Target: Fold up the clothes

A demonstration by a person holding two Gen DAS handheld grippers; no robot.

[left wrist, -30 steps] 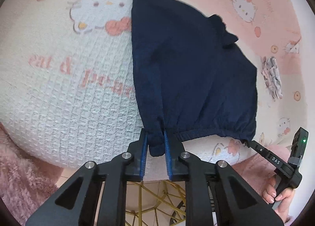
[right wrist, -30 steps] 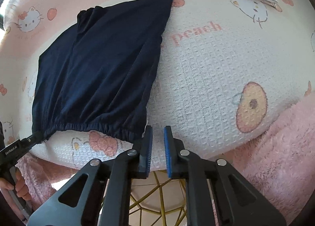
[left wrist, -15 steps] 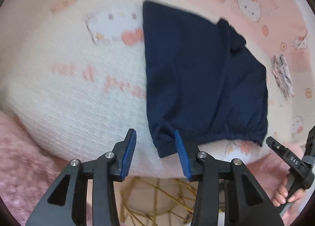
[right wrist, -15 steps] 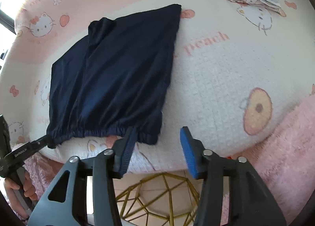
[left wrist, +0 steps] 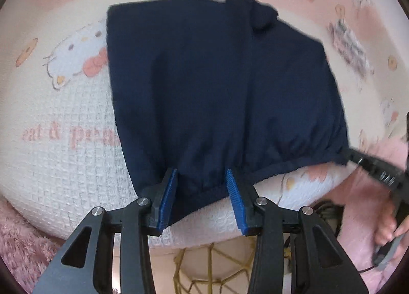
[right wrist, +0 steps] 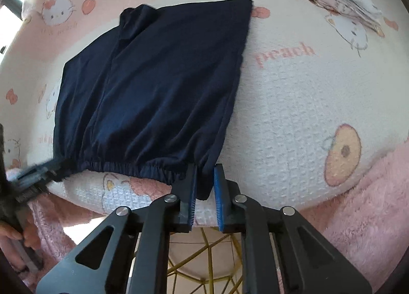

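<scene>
My left gripper (left wrist: 202, 198) stands with its jaws apart over the near hem of the navy shorts (left wrist: 217, 94); the elastic waistband lies between the blue pads (left wrist: 167, 199) but they do not press on it. Its jaws opened from the pinch they had and have since kept that width, with the cloth between them. My right gripper (right wrist: 204, 191) has just closed: its jaws opened and then came together again, and the pads now pinch the other waistband corner of the shorts, a small fold of dark cloth caught between them.

The shorts lie flat on the cream and pink cartoon-cat blanket (right wrist: 294, 115), waistband toward me at the near edge, legs pointing away. In the left wrist view the far end of the right gripper shows blurred at the shorts' corner, with my hand (left wrist: 386, 222) on its handle. A stack of folded pale clothes (right wrist: 337, 4) sits well apart at the far right of the blanket. A fluffy pink cover (right wrist: 370, 212) borders the blanket on the near side, and a gold wire frame (right wrist: 204, 255) shows below the edge
</scene>
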